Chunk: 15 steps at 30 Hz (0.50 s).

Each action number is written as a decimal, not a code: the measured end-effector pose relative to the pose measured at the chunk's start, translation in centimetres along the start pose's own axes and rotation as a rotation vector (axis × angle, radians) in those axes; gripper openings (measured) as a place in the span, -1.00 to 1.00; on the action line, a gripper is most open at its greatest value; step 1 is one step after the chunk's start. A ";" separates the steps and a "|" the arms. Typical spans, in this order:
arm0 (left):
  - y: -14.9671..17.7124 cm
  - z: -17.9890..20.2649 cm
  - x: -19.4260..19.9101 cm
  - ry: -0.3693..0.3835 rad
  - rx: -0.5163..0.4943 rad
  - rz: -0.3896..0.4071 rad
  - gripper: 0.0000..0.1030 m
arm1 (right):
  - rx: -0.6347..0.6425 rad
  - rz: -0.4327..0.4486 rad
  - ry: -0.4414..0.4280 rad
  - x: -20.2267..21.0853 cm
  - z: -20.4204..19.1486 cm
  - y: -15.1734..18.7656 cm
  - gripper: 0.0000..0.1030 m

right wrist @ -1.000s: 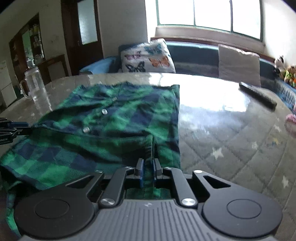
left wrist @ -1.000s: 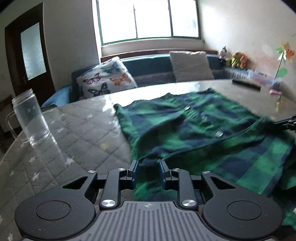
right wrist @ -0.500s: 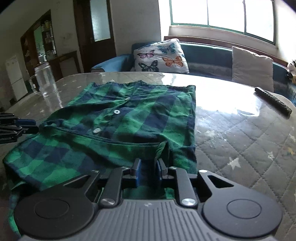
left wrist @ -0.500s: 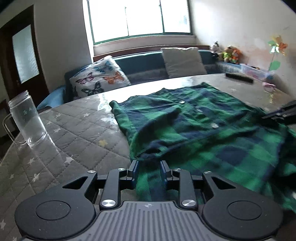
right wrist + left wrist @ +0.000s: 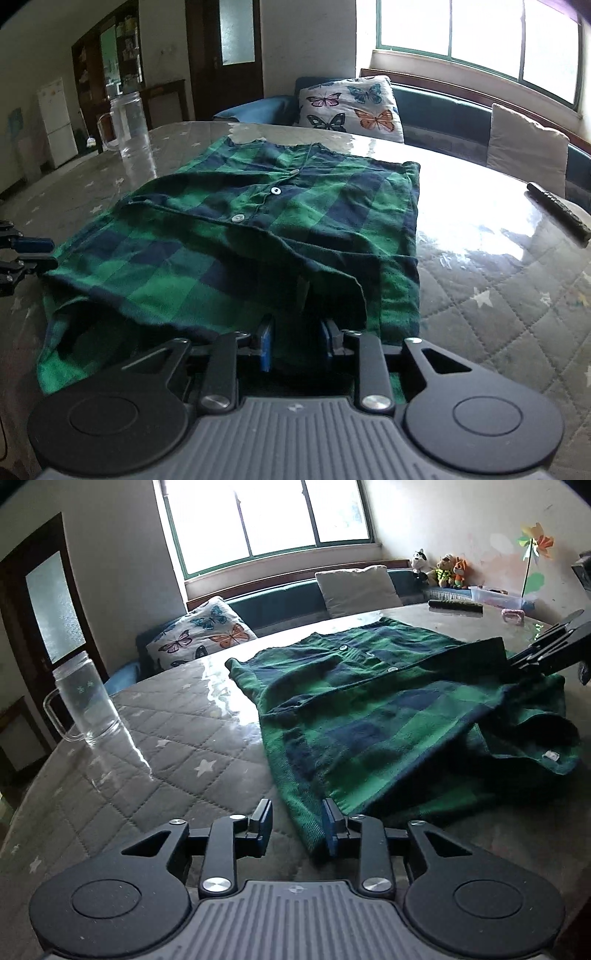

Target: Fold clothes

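Observation:
A green and navy plaid shirt (image 5: 388, 716) with white buttons lies folded on the quilted table (image 5: 177, 746). My left gripper (image 5: 297, 819) sits at the shirt's near left corner. Its jaws are opening, and the cloth's edge lies loose between them, close to the right finger. My right gripper (image 5: 297, 341) is at the shirt's (image 5: 258, 229) near right edge. Its jaws are opening too, with a raised fold of cloth slack between the pads. Each gripper shows in the other's view: the right gripper (image 5: 546, 653) at the far side, the left gripper (image 5: 22, 251) at the left edge.
A clear glass mug (image 5: 86, 701) stands on the table left of the shirt. A dark remote (image 5: 557, 206) lies at the table's far right, with a small pink item (image 5: 511, 614) near it. Behind the table is a bench with a butterfly pillow (image 5: 351, 103).
Both grippers' jaws have widened and let go of the cloth they pinched. The left gripper has slid toward the shirt's left corner. The near flap has settled flatter on the shirt.

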<state>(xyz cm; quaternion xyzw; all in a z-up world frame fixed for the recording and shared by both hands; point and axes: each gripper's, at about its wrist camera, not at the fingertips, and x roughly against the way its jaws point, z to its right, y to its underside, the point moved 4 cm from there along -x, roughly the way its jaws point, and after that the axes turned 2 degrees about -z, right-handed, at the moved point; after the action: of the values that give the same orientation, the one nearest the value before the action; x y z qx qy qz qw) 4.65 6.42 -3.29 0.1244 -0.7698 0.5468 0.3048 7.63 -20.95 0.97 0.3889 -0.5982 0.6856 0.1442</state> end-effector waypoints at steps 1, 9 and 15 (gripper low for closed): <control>-0.1 -0.1 0.2 -0.007 -0.002 0.003 -0.26 | 0.004 0.000 0.004 0.2 0.1 0.0 -0.48; -2.0 -1.4 0.9 -0.045 0.038 0.060 -0.22 | -0.028 0.094 0.042 1.1 0.3 -2.2 -0.47; -4.0 -0.3 -0.4 0.007 0.039 0.086 -0.21 | -0.020 0.115 0.052 -1.1 -0.1 -4.2 -0.47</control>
<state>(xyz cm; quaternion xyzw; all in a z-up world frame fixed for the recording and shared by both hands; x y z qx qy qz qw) 7.18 5.19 -0.38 0.0952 -0.7626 0.5748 0.2811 11.08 -19.52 3.13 0.3345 -0.6227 0.6964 0.1239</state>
